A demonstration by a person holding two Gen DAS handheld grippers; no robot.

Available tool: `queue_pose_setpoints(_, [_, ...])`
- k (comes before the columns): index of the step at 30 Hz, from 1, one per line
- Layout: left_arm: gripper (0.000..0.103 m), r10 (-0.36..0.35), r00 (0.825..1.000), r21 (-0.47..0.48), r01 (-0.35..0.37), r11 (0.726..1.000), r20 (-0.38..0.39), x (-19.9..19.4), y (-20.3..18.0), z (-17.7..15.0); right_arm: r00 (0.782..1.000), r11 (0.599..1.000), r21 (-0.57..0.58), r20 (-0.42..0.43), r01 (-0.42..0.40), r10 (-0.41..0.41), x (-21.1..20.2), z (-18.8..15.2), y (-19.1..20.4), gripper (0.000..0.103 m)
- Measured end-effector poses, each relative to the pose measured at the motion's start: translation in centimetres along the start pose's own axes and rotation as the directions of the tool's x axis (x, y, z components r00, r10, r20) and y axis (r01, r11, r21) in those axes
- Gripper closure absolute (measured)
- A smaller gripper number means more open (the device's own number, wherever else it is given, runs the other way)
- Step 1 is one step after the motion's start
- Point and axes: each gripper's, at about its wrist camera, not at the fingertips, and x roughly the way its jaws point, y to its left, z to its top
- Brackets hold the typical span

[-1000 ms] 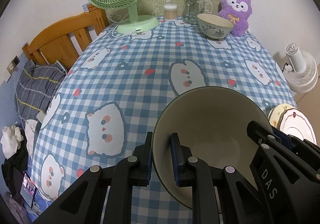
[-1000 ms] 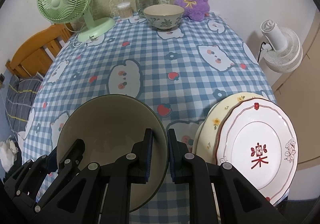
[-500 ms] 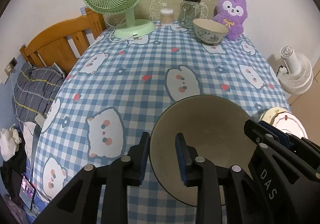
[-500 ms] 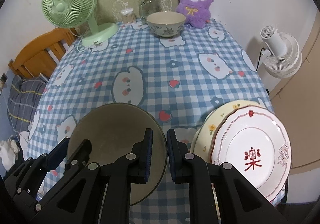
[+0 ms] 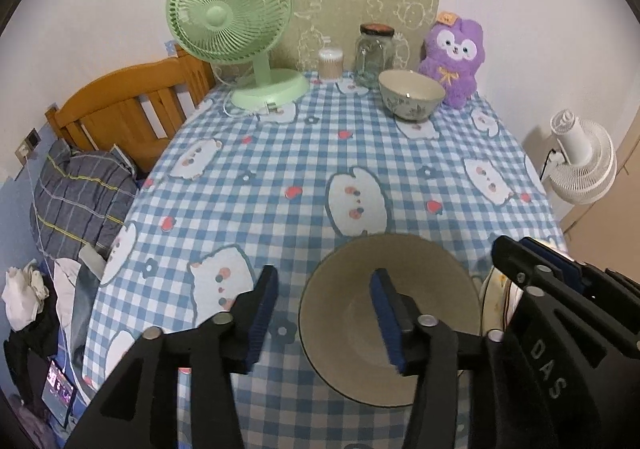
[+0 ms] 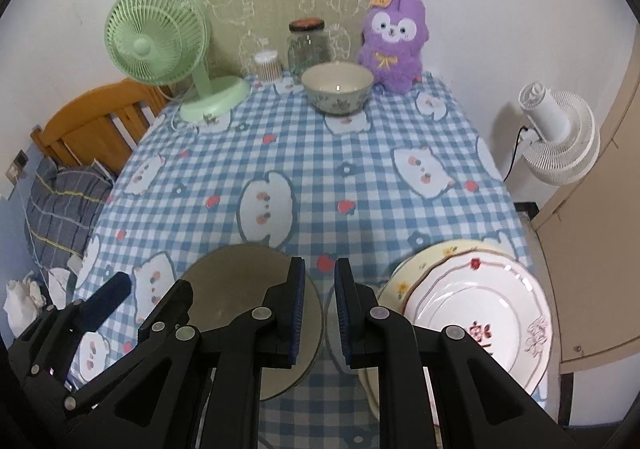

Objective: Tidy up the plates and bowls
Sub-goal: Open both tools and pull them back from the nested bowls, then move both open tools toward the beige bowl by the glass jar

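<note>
We see the left gripper [image 5: 324, 317], its jaws opening off the rim of the wide olive-grey ceramic bowl [image 5: 390, 319] it clamped a second ago, while the right gripper's [image 6: 319, 309] jaws, seemingly empty, stay nearly together, leaving the bowl on the blue-checked desk [image 5: 304, 169].

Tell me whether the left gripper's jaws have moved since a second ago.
Yes. The left gripper has let go of the plain grey-beige ceramic bowl's rim; its jaws are opening, one pad now over the blue checked tablecloth.
</note>
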Motion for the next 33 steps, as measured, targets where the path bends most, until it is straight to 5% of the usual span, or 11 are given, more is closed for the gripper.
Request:
queue_pose_setpoints(5, [0.043,0.015,0.999,-0.004,-0.015,1.0,0.036,-1.6,0.0,0.9,0.999,1.0,0.001,0.033,0.011,-0.011,-1.6,1.0,-0.4,0.07])
queue_pose_setpoints(7, [0.037,0.011,0.999,-0.006,-0.011,1.0,0.046,-2.1,0.2,1.3,0.998,1.0,0.015,0.055,-0.003,0.003,-2.2,1.2,-0.7,0.028])
queue_pose_setpoints(8, [0.034,0.003,0.998,-0.007,-0.002,1.0,0.055,-2.4,0.3,1.6,0.997,1.0,0.019,0.081,0.003,-0.004,-2.8,1.4,-0.7,0.025])
queue_pose_setpoints(24, [0.026,-0.047,0.988,0.064,0.038,0.997,0.149,-5.3,1.2,6.5,0.985,0.997,0.056,0.159,0.058,-0.066,-5.9,5.8,0.9,0.018])
queue_pose_setpoints(28, [0.012,-0.015,0.984,0.095,-0.003,0.995,0.179,-5.8,1.2,7.6,0.98,0.995,0.074,0.18,0.068,-0.081,-6.4,6.6,1.4,0.015])
queue_pose_setpoints(33, [0.012,-0.055,0.98,0.109,0.034,0.993,0.193,-5.9,1.6,8.8,0.974,0.992,0.088,0.197,0.096,-0.112,-6.8,7.5,1.9,0.015])
